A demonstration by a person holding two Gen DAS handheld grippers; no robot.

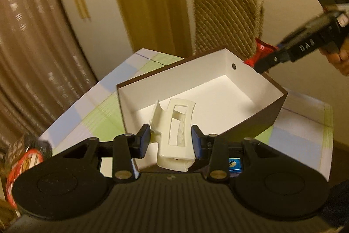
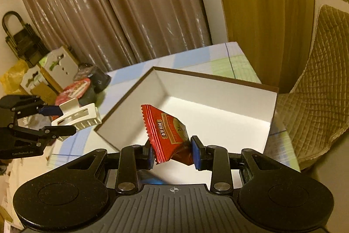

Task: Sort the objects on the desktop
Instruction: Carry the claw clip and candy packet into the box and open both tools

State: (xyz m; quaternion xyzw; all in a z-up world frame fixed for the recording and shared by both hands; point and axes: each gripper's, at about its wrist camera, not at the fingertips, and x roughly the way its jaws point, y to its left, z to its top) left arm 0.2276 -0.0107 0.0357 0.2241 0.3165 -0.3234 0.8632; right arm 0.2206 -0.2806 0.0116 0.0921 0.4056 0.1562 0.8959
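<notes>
My left gripper (image 1: 171,142) is shut on a cream-white hair claw clip (image 1: 174,137), held over the near end of an open brown box with a white inside (image 1: 218,88). Seen from the right wrist view, the same clip (image 2: 76,115) hangs in the left gripper (image 2: 60,120) just left of the box (image 2: 218,106). My right gripper (image 2: 173,153) is shut on a red candy packet (image 2: 168,134) above the box's near edge. From the left wrist view, that red packet (image 1: 260,51) and the right gripper (image 1: 259,66) sit at the box's far right corner.
The box rests on a table with a pastel checked cloth (image 1: 98,110). A red-lidded tin and dark items (image 2: 87,84) lie at the table's left end. A quilted chair back (image 1: 226,21) stands behind the table, with curtains (image 2: 109,3) and cartons (image 2: 50,71) beyond.
</notes>
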